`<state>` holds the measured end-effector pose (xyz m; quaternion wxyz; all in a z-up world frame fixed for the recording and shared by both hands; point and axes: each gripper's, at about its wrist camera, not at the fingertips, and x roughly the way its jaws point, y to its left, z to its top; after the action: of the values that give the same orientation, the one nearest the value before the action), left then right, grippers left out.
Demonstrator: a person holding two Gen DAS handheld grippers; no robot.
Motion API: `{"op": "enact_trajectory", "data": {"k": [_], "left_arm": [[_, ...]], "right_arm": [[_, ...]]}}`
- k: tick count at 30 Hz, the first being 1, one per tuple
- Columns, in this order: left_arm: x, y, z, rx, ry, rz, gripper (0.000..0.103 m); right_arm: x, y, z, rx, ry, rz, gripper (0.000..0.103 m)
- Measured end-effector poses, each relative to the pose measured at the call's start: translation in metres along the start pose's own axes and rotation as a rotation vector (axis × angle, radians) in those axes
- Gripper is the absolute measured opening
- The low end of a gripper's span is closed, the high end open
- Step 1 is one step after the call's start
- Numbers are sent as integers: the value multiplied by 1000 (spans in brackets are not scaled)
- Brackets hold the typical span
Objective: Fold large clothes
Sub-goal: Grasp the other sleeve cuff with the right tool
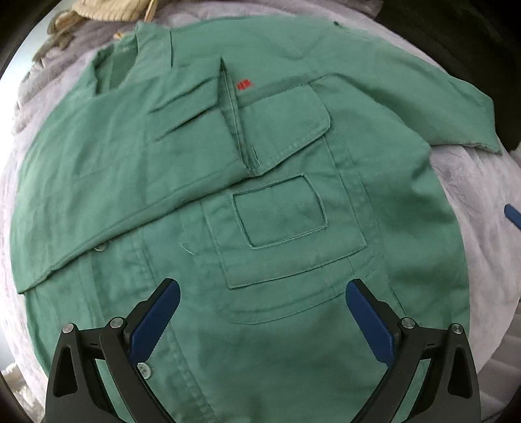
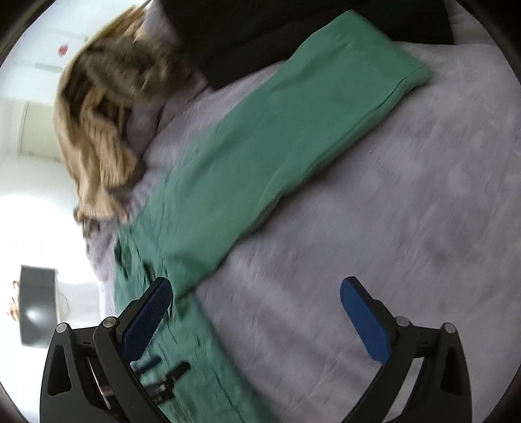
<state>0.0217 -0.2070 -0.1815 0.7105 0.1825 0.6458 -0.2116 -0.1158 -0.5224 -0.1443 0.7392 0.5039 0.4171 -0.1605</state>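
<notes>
A large green work jacket (image 1: 260, 195) lies face up on a grey blanket. Its left sleeve (image 1: 107, 182) is folded across the chest; its right sleeve (image 1: 423, 94) lies stretched out to the right. My left gripper (image 1: 262, 293) is open and empty, hovering over the jacket's lower front near a patch pocket (image 1: 286, 234). In the right wrist view the outstretched sleeve (image 2: 293, 136) runs diagonally across the blanket. My right gripper (image 2: 255, 293) is open and empty above the blanket beside the jacket's edge. That view is motion blurred.
A grey blanket (image 2: 390, 227) covers the surface. A tan knitted garment (image 2: 104, 130) lies bunched at the far side, also at the top of the left wrist view (image 1: 107, 13). A dark object (image 2: 260, 39) lies beyond the sleeve. The other gripper's tip (image 1: 513, 214) shows at the right.
</notes>
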Motion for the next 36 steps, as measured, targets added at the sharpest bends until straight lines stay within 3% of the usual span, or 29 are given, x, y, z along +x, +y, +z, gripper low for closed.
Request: {"op": "enact_trajectory", "data": {"k": [5, 12, 17, 23, 26, 28, 29, 30, 32, 36], "left_arm": [[-3, -3, 7, -43, -19, -39, 102], [-11, -29, 51, -71, -77, -56, 102], [-7, -50, 74, -69, -102, -56, 102], [-16, -64, 85, -105, -150, -53, 102], [-22, -49, 89, -130, -189, -27, 102], [-22, -45, 97, -153, -205, -15, 102], [-21, -43, 102, -167, -212, -11, 102], [-21, -41, 106, -174, -215, -10, 102], [-18, -40, 113, -183, -223, -13, 102], [0, -51, 123, -143, -235, -7, 102]], "right_arm": [[-5, -35, 43, 101, -69, 24, 103], [7, -77, 91, 253, -119, 149, 103], [33, -87, 114, 310, -113, 217, 103], [38, -83, 137, 343, -174, 316, 103], [36, -78, 146, 346, -185, 341, 100], [36, -74, 149, 337, -168, 311, 74], [40, -74, 151, 343, -136, 267, 36], [42, -77, 150, 356, -111, 256, 8], [45, -85, 149, 386, -95, 269, 7], [29, -81, 149, 359, -149, 324, 6]]}}
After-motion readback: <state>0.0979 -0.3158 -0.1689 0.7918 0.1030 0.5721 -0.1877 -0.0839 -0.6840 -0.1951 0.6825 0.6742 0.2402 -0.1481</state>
